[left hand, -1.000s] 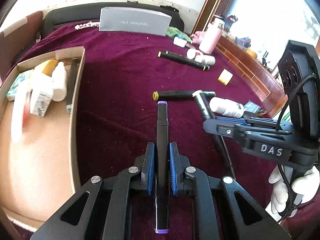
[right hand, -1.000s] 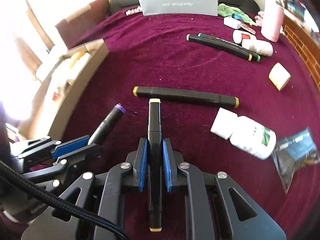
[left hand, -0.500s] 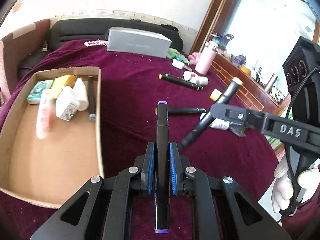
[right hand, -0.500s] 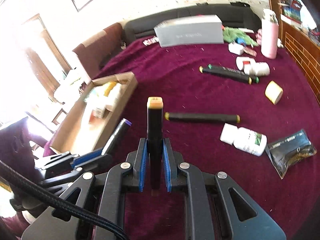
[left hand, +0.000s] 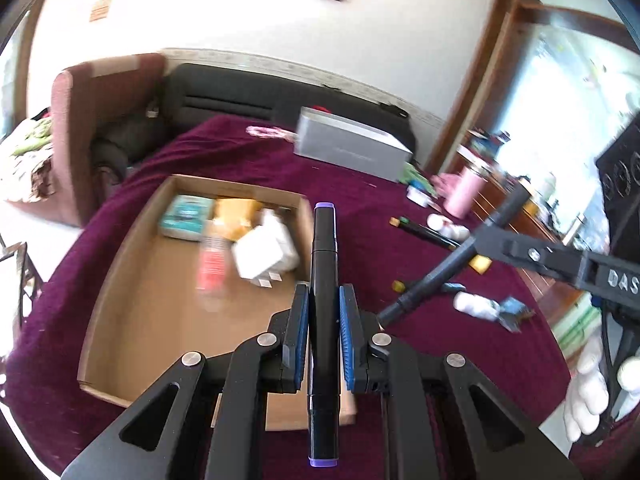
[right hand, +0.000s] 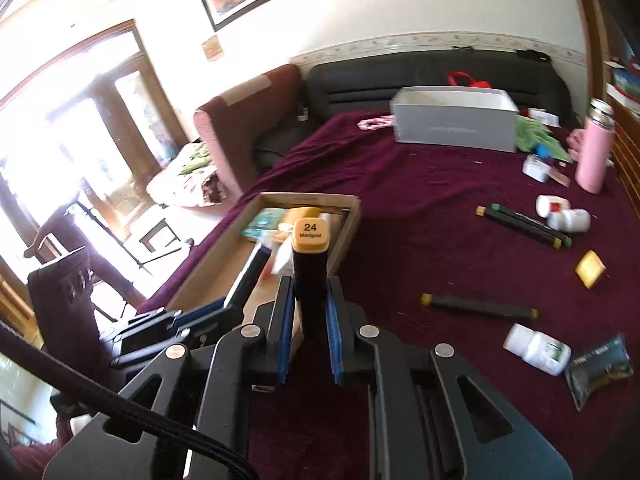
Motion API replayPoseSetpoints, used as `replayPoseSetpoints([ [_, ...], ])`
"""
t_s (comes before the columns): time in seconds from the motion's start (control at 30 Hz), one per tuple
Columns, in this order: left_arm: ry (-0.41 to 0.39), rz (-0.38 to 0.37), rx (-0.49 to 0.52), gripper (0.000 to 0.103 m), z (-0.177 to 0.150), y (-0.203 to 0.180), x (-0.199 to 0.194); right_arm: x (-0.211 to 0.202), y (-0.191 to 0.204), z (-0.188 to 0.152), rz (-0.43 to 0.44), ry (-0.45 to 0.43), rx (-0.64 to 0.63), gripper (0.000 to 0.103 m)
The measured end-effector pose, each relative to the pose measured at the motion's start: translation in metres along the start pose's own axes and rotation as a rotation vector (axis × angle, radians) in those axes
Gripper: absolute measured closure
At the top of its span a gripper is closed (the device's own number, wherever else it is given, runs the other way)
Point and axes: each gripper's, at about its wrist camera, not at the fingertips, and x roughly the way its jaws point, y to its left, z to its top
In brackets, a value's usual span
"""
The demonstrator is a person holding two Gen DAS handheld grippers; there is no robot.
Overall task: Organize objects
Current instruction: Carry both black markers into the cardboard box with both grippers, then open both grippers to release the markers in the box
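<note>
My left gripper (left hand: 324,332) clamps a purple-capped marker (left hand: 323,280) lengthwise, pointing it at the cardboard box (left hand: 120,264), ready to drop in. My right gripper (right hand: 307,332) grips a marigold-capped marker (right hand: 310,268), also aimed boxward. More markers (right hand: 480,307) and pill bottles (right hand: 536,348) lie on the maroon cloth (right hand: 420,208).
</note>
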Motion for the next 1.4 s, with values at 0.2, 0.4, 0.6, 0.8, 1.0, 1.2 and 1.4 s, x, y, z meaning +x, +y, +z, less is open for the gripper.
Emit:
replayPoseSetpoints([
  [0.2,0.0,0.101,-0.051,0.091,0.006,0.052,0.005,0.027,0.027,0.003,0.054,0.045,-0.04,0.09],
  [0.4,0.038,0.161,-0.07,0.091,0.008,0.088,0.026,0.068,0.041,0.0,0.107,0.129,-0.053,0.09],
  [0.6,0.095,0.182,-0.087,0.091,0.006,0.105,0.047,0.116,0.046,-0.005,0.146,0.235,-0.037,0.09],
  [0.8,0.147,0.194,-0.105,0.091,0.006,0.118,0.062,0.155,0.049,0.0,0.156,0.301,-0.015,0.09],
  [1.0,0.181,0.188,-0.127,0.091,0.006,0.123,0.072,0.178,0.049,0.0,0.135,0.336,-0.002,0.09],
  [1.2,0.183,0.173,-0.142,0.091,0.007,0.127,0.075,0.2,0.039,-0.005,0.116,0.375,0.045,0.09],
  [1.4,0.15,0.14,-0.209,0.087,0.009,0.136,0.07,0.196,0.036,-0.007,0.122,0.367,0.068,0.088],
])
